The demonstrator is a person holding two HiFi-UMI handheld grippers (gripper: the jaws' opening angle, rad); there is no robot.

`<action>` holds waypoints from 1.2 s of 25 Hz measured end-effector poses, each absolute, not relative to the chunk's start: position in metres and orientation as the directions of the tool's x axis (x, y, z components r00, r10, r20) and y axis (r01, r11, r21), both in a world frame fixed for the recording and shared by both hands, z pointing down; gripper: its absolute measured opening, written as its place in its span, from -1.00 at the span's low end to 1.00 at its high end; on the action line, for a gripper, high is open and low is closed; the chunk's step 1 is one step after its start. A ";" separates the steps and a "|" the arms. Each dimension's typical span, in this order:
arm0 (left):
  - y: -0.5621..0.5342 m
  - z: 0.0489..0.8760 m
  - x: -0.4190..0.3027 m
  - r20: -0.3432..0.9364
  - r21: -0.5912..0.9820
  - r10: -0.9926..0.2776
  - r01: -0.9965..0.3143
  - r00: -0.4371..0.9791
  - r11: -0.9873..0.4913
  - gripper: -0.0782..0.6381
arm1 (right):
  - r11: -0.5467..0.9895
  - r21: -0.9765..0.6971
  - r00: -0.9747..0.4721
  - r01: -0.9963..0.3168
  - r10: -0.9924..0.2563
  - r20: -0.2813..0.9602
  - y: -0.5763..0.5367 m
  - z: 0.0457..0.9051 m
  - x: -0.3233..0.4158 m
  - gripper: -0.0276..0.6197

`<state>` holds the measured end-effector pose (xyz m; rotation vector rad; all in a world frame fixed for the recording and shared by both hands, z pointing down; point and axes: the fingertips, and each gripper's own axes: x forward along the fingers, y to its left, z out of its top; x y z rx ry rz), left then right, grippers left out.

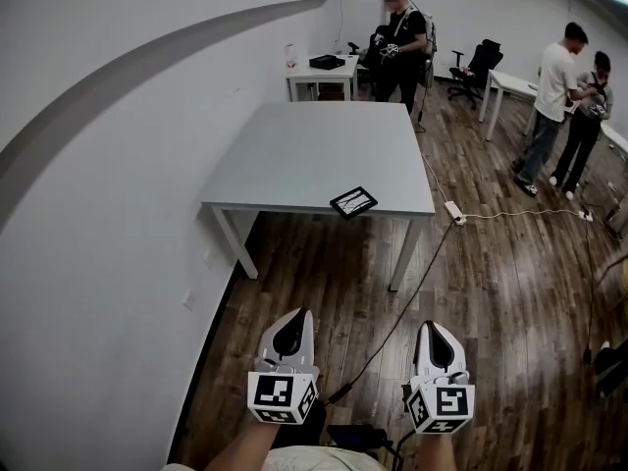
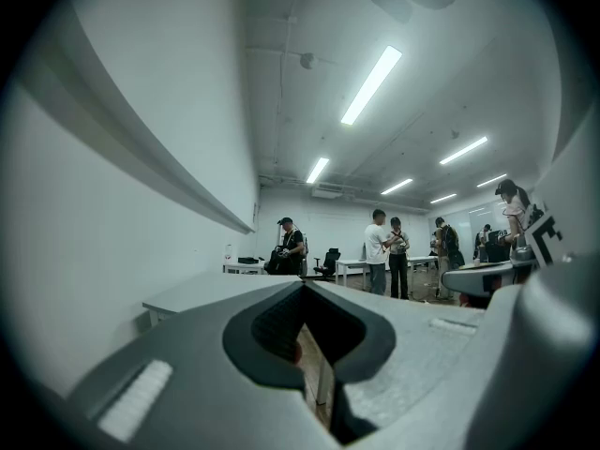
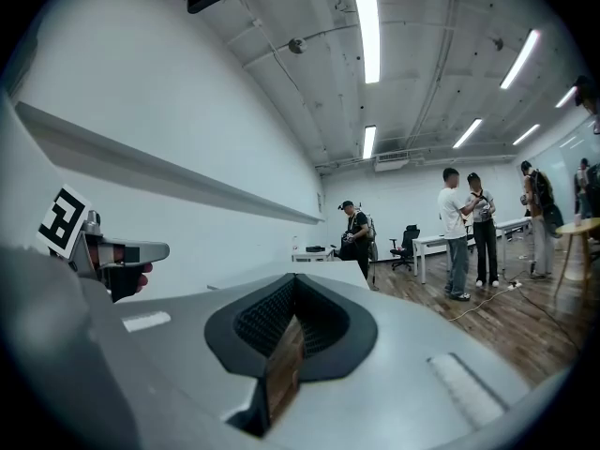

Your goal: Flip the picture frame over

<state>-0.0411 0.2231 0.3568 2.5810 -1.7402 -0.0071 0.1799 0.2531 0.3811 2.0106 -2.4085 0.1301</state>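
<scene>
A small dark picture frame (image 1: 353, 202) lies flat near the front edge of the grey table (image 1: 314, 145), toward its right corner. Both grippers are held low over the wooden floor, well short of the table. My left gripper (image 1: 291, 316) is shut with nothing in it, and my right gripper (image 1: 433, 328) is likewise shut and empty. In the left gripper view the jaws (image 2: 302, 300) meet with only a thin slit between them, and the table top (image 2: 202, 293) shows beyond. The right gripper view shows the same closed jaws (image 3: 292, 289). The frame is hidden in both gripper views.
A white wall (image 1: 98, 214) runs along the left. A power strip (image 1: 453, 212) and a cable (image 1: 402, 312) lie on the floor right of the table. A person (image 1: 400, 42) stands behind the table by a white desk (image 1: 324, 72); two more people (image 1: 564, 106) stand at far right.
</scene>
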 end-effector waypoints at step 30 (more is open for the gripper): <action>-0.027 0.375 -0.072 0.008 0.129 -0.861 -0.854 0.509 -0.504 -0.78 | 0.071 0.037 -0.065 -0.997 -0.989 0.132 0.032 0.383 0.127 -0.84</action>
